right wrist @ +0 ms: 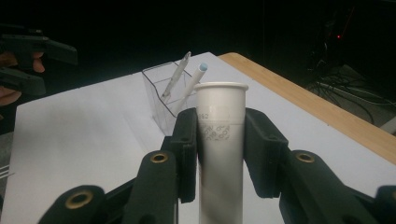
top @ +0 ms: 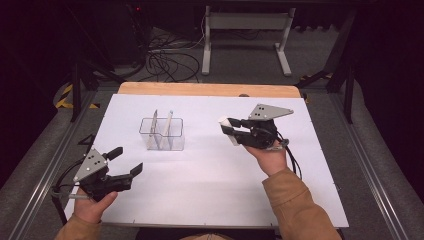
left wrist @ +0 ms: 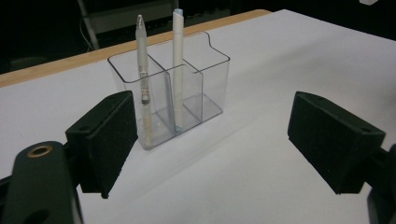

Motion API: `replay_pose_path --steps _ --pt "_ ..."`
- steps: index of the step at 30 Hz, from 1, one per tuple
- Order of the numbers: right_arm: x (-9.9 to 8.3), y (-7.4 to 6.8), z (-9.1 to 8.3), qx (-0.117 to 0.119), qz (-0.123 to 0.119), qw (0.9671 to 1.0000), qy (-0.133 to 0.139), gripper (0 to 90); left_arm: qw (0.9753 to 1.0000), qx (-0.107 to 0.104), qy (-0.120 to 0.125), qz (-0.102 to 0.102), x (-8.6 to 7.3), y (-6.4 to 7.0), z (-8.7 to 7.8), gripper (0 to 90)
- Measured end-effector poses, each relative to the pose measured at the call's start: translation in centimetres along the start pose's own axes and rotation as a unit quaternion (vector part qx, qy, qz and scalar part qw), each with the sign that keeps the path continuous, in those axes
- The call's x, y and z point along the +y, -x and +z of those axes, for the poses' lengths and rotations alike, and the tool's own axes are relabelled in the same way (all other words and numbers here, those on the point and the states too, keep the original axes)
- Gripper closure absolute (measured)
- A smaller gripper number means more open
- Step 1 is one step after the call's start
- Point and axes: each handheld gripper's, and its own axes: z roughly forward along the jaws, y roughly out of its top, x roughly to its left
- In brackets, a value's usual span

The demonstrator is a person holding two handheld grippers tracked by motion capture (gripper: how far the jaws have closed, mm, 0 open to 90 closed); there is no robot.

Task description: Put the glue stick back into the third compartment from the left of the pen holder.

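A clear plastic holder (top: 162, 135) with several compartments stands left of centre on the white tabletop (top: 210, 185). In the left gripper view the holder (left wrist: 205, 79) has a white pen (left wrist: 143, 70) and a second, pale pen (left wrist: 177, 60) standing upright in separate compartments. My left gripper (top: 129, 160) is open near the front left corner, pointing at the holder with nothing between its jaws (left wrist: 224, 140). My right gripper (top: 225, 127) hovers right of the holder, shut on a white cylindrical tube (right wrist: 221, 135) that stands up between its pads, apart from the holder (right wrist: 164, 95).
A wooden strip (top: 210, 89) runs along the tabletop's far edge. On the floor beyond lie tangled cables (top: 170, 62) and a white metal stand (top: 245, 22). Dark rails run along both sides of the table. The left gripper (right wrist: 28, 56) appears far off in the right gripper view.
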Motion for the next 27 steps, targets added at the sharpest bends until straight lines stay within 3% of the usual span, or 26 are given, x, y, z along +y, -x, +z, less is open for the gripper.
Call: replay_pose_path --steps 9,27 --pt "0.2 -0.4 0.5 0.005 -0.012 0.9988 0.047 67.7 1.0 0.001 -0.001 0.0 -0.1 0.0 0.1 16.5" --pt "0.3 -0.4 2.9 0.016 -0.014 0.998 0.06 67.6 1.0 0.0 -0.002 0.002 -0.1 0.0 0.2 16.5"
